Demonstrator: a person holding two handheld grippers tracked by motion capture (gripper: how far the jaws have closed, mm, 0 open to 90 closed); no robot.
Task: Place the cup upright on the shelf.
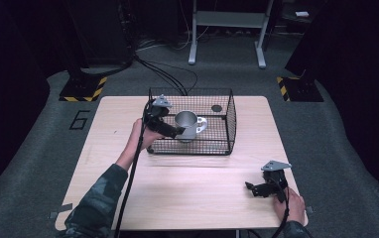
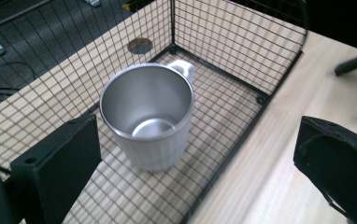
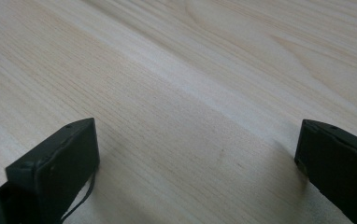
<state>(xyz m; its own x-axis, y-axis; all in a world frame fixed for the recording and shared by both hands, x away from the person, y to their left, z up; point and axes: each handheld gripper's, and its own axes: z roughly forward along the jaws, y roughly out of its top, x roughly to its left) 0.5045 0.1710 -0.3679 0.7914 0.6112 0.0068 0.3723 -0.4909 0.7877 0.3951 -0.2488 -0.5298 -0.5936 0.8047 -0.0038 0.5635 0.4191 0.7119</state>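
My left gripper (image 1: 177, 132) spread wide, lined up on steel mug (image 2: 147, 122) upright inside wire basket (image 2: 242, 44), ready to clamp. Right gripper (image 1: 258, 188) agape, parked on table (image 3: 204, 70).

The left gripper (image 1: 170, 130) is held far left, jaws spread; the right gripper (image 1: 257, 188) is rested near right, jaws spread.

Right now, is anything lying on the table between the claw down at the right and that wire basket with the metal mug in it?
No. In the high view, bare wooden tabletop separates the right claw from the wire basket holding the steel mug.
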